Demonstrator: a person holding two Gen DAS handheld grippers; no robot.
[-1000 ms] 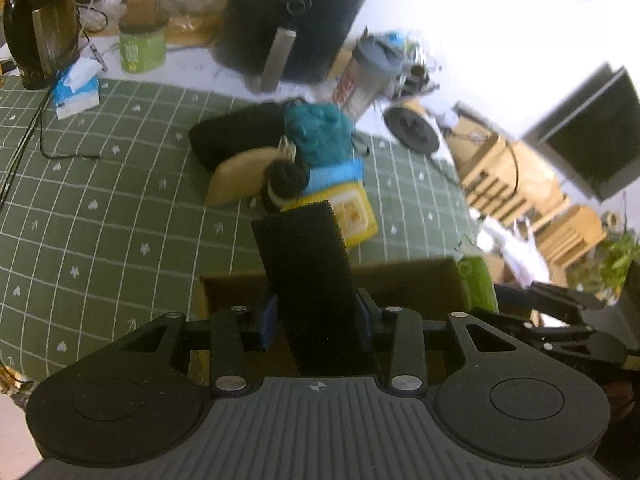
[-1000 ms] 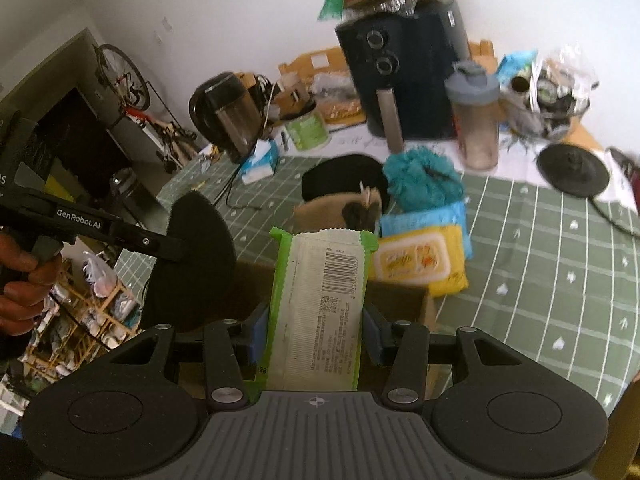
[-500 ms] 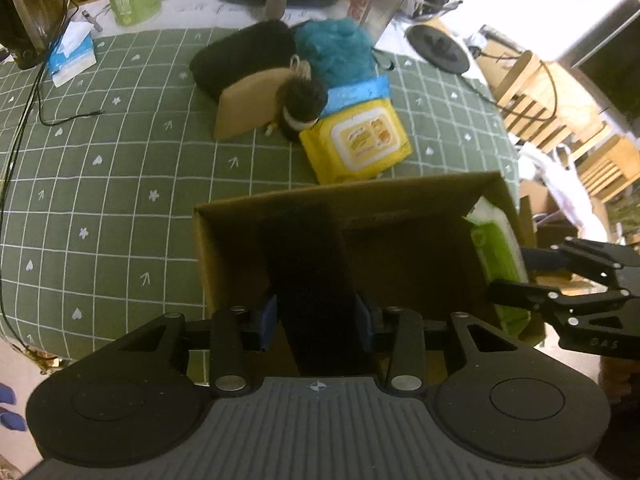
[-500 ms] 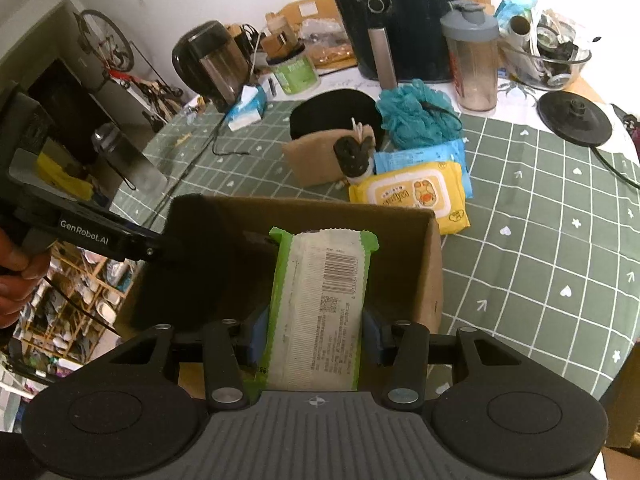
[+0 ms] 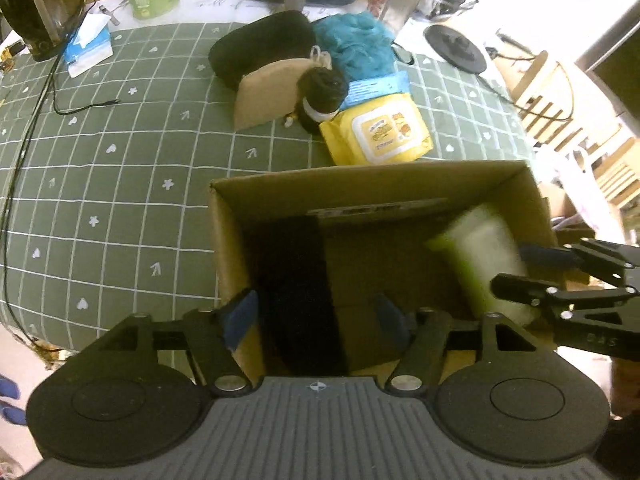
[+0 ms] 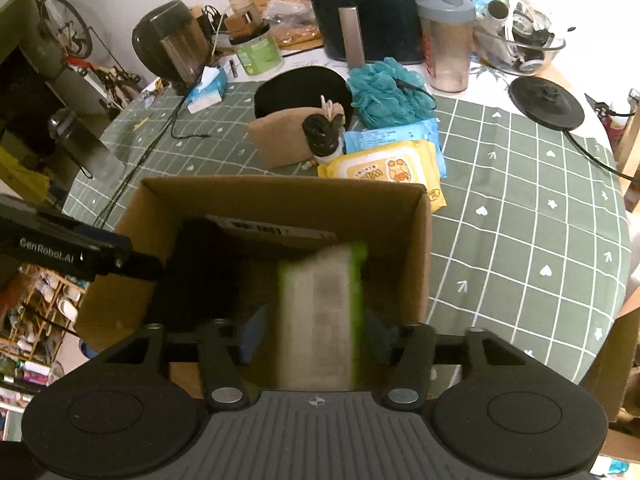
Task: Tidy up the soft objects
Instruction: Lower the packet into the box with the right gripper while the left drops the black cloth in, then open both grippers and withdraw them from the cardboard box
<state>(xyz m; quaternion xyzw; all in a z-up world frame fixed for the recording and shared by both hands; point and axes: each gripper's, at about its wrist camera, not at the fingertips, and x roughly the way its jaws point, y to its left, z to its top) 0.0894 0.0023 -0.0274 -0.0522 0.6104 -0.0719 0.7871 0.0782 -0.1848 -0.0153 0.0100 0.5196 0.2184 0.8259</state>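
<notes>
Both grippers point steeply down into an open cardboard box that sits on a green checked cloth. The left gripper has its jaws opening: the blue pads stand clear of a black pad that lies between them with a gap on each side, so nothing is gripped. That black pad is a long slab whose long axis runs away from the camera, down toward the box's far wall; its near end is hidden behind the gripper body. The right gripper is likewise opening, with a green-edged pack between its jaws and no pad pressing on it. The pack's long axis also runs away from the camera into the box, its far end toward the far wall; it is smeared by motion blur, so its print cannot be read and its edges are soft. In the left view the same pack shows tilted at the box's right side, partly covered by the right gripper's fingers. Beyond the box, on the cloth, lie a yellow wipes pack, a blue packet partly under it, a teal puff, a tan pouch and a black cushion, closely bunched and overlapping.
</notes>
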